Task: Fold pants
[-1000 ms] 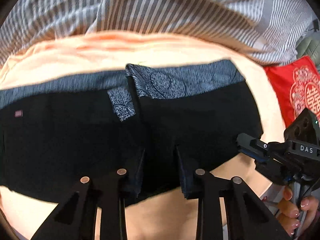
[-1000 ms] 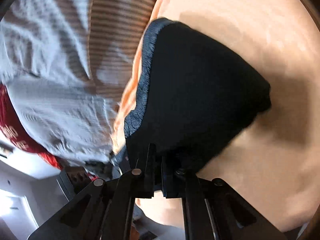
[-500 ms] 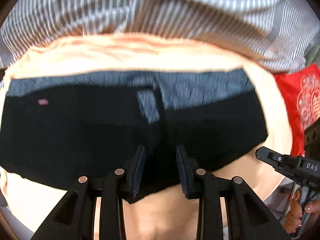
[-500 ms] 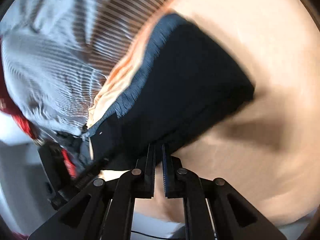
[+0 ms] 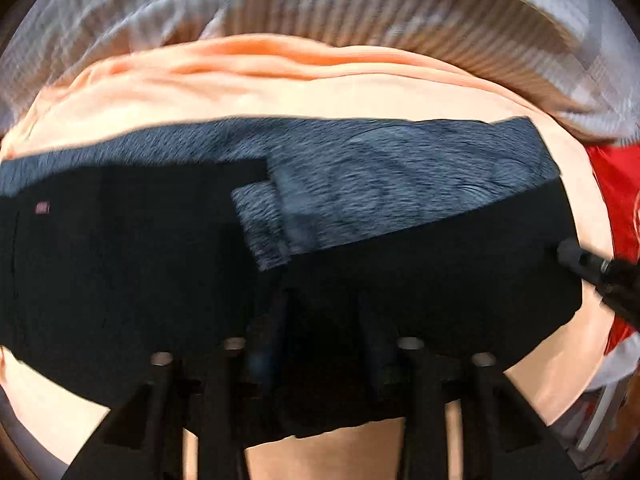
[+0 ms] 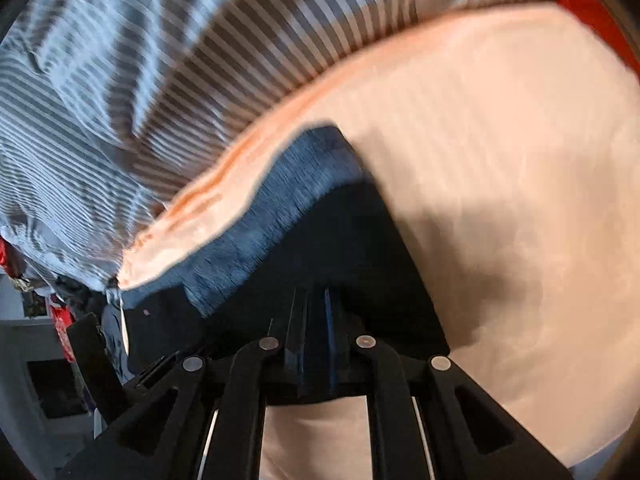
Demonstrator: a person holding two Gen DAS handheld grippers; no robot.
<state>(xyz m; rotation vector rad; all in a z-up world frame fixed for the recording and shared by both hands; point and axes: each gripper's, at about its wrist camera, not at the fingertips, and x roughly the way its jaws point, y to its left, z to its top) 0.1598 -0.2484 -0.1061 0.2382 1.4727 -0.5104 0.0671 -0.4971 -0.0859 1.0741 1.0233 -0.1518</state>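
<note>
Peach bedding (image 5: 320, 92) is carrying black pants (image 5: 120, 264), half-folded; left tool (image 5: 320, 344) is hovering spread, right tool (image 6: 316, 320) seemingly pinching cloth, needing smoothing next.

The scene is viewed from the left wrist close above the black pants (image 5: 120, 280), looking forward over the left gripper (image 5: 320, 340) toward the striped bedding (image 5: 360, 8) at 12 o'clock. From the right wrist, the same pants (image 6: 352, 260) are seen from their end, very near, over the right gripper (image 6: 316, 308). The pants, the peach sheet (image 5: 280, 84) and the striped bedding are shared by both views; the right gripper's tip is caught at 3 o'clock in the left view
</note>
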